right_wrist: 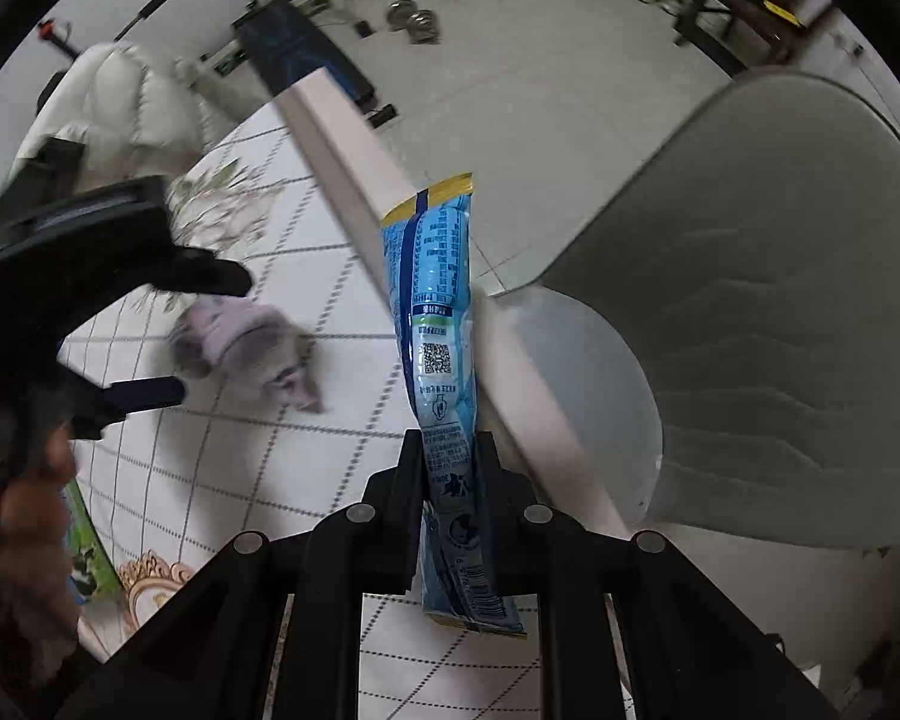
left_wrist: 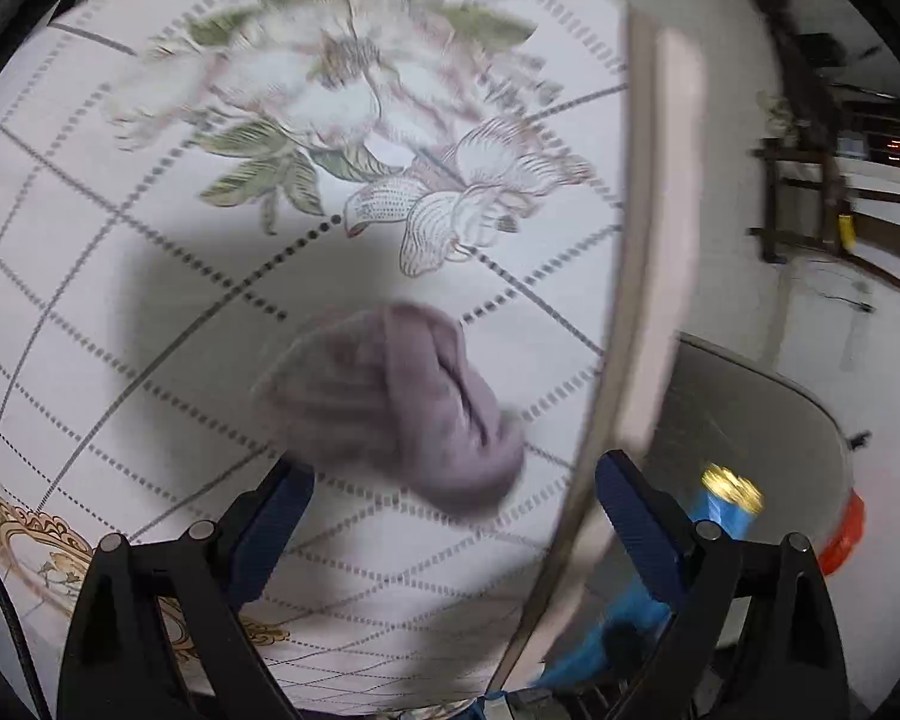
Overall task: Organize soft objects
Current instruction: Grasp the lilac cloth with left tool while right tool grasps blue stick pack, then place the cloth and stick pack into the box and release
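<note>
A crumpled purple cloth (left_wrist: 390, 402) lies on the flowered tablecloth (left_wrist: 150, 300) near the table's right edge. My left gripper (left_wrist: 453, 462) hangs over it, pointing steeply down. Its blue fingers (left_wrist: 282, 498) stand wide on either side of the cloth's near end and do not press it. In the right wrist view the same cloth (right_wrist: 252, 348) shows beside the left gripper (right_wrist: 213, 336). My right gripper (right_wrist: 447, 450) points straight down over the table edge, shut on a long blue packet (right_wrist: 438, 312) with yellow ends. The packet (left_wrist: 720, 498) also shows in the left wrist view.
A grey plastic chair (right_wrist: 780, 300) stands right next to the table edge (right_wrist: 342, 138). A green packet (right_wrist: 90, 540) lies at the table's near left by a hand (right_wrist: 36, 510). Dark wooden furniture (left_wrist: 822, 192) and cables stand on the tiled floor beyond.
</note>
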`<action>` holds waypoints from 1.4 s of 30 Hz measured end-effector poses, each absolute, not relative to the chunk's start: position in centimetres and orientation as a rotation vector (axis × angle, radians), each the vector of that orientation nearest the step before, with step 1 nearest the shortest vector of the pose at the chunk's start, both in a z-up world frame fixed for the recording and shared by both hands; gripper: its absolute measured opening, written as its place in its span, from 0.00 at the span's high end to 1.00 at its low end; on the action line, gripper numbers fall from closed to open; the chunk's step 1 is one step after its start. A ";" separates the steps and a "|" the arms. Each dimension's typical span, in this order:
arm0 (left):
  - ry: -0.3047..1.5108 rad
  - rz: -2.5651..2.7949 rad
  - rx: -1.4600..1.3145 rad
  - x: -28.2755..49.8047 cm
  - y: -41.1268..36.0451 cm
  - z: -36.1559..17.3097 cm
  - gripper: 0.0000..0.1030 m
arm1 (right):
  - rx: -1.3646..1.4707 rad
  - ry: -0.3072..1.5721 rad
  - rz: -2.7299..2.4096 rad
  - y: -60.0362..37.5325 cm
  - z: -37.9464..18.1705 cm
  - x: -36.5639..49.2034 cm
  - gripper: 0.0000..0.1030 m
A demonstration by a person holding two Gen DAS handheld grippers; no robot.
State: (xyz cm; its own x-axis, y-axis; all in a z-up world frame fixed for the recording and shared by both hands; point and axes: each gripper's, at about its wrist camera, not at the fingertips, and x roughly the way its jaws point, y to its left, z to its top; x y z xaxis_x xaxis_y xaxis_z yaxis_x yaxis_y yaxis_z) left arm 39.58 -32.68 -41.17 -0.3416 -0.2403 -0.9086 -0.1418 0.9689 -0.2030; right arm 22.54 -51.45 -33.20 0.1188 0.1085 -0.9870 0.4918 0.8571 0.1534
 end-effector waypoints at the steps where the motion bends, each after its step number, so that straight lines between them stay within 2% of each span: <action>1: 1.937 -0.083 -0.257 39.7 -33.0 -41.8 0.07 | 0.518 1.440 -0.303 -51.6 -33.2 22.4 0.84; 3: 1.934 -0.043 -0.173 40.1 -33.4 -42.7 0.08 | 0.524 1.436 -0.304 -51.7 -33.3 22.3 0.84; 4: 1.927 -0.034 -0.127 40.1 -33.5 -42.9 0.18 | 0.524 1.436 -0.305 -51.4 -33.4 22.3 0.84; 6: 1.897 -0.031 -0.037 39.7 -34.0 -42.6 0.32 | 0.514 1.433 -0.301 -51.1 -33.3 22.7 0.84; 7: 1.868 -0.037 0.016 39.5 -34.1 -42.1 0.52 | 0.510 1.433 -0.297 -50.7 -33.0 22.3 0.84; 8: 1.838 -0.067 0.060 39.2 -34.2 -41.6 0.66 | 0.509 1.434 -0.292 -51.0 -33.2 22.4 0.84; 12: 1.751 -0.110 0.183 36.9 -32.7 -39.4 0.67 | 0.500 1.425 -0.250 -50.2 -31.6 21.8 0.84; 16: 1.665 -0.127 0.180 33.6 -27.9 -34.8 0.67 | 0.498 1.410 -0.155 -46.6 -29.6 23.0 0.84; 22: 1.563 -0.107 0.033 29.8 -15.2 -25.4 0.67 | 0.512 1.372 0.083 -36.8 -25.2 24.6 0.84; 26: 1.552 -0.016 -0.048 28.6 -4.7 -22.0 0.67 | 0.489 1.369 0.255 -27.2 -22.4 25.4 0.84; 32: 1.579 0.142 -0.108 27.5 8.8 -22.0 0.67 | 0.437 1.405 0.390 -13.3 -21.1 26.8 0.84; 42: 1.678 0.103 -0.213 29.6 15.4 -27.2 0.67 | 0.339 1.504 0.346 -0.2 -24.3 30.3 0.84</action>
State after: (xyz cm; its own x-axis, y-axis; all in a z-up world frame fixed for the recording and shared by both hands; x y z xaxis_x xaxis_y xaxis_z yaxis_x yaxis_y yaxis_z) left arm 29.55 15.39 -27.22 -0.1060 -0.0797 -0.9912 -0.2001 0.9781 -0.0573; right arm 30.30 -0.23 -24.26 0.0373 0.4251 -0.9044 -0.0130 0.9051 0.4250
